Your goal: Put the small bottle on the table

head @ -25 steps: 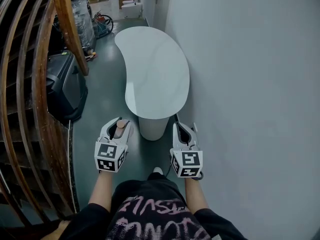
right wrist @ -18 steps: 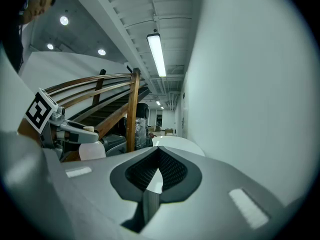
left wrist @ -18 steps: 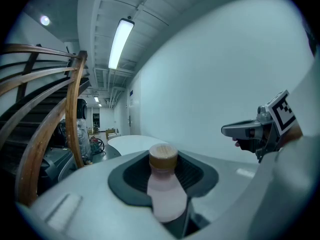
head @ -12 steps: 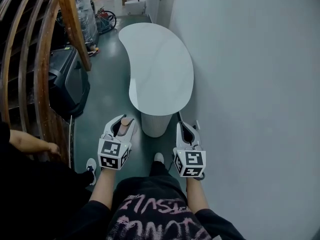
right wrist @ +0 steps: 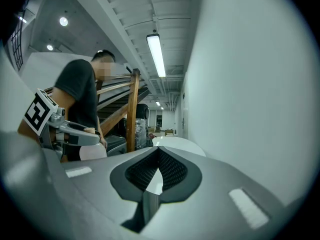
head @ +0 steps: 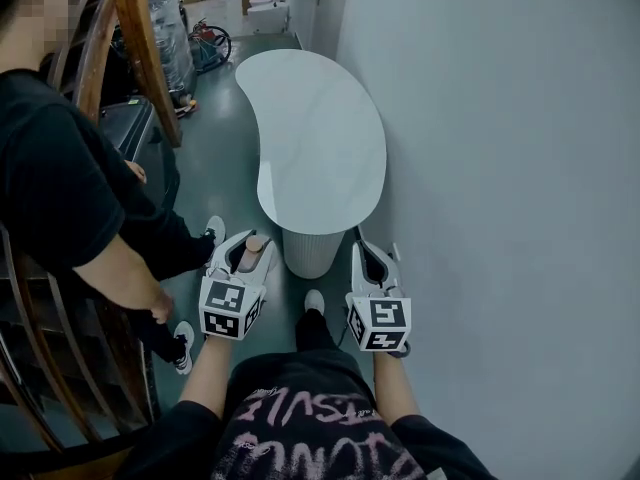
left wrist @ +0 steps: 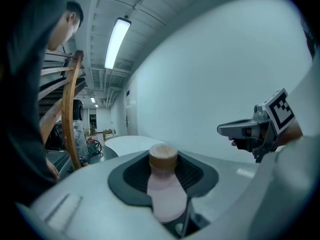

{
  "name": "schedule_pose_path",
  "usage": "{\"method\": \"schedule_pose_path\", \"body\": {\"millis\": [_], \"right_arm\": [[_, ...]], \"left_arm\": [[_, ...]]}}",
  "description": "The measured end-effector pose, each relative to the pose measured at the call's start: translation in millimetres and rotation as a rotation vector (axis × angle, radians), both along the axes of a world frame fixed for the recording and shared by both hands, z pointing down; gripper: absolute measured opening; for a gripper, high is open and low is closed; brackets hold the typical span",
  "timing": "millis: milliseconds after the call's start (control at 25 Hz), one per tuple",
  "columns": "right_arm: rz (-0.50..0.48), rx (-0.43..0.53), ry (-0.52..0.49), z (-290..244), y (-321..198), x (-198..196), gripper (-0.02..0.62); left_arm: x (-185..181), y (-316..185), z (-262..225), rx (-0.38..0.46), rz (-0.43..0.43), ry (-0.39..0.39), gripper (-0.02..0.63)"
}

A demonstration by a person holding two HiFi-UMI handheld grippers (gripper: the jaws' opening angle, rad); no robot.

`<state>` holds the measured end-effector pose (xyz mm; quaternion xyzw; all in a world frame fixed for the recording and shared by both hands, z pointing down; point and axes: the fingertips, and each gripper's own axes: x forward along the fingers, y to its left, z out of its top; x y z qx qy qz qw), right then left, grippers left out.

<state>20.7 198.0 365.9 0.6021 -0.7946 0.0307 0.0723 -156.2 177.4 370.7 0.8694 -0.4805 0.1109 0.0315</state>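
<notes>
Small bottle (left wrist: 164, 189) in L gripper (head: 246, 248); R gripper (head: 368, 254) closed, empty.

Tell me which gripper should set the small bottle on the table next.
Left. The left gripper has the small bottle clamped between its fingers, just short of the white table's near end. The right gripper holds nothing.

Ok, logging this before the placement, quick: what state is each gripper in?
Left gripper: closed on the small bottle.
Right gripper: closed, nothing between its jaws.
</notes>
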Motion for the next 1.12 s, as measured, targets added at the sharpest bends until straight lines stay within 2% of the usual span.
{"method": "schedule_pose_path", "body": {"millis": [480,1120], "right_arm": [[-0.013,0.002,-0.012,10,-42,4,0.011],[-0.043,-0.069,-0.015,32,-136,13,0.011]], "left_arm": [[1,-39,5,0.009,-0.011,-0.012,0.130],[9,-125,25,-0.055,-0.045,-0.002,0.130]]}}
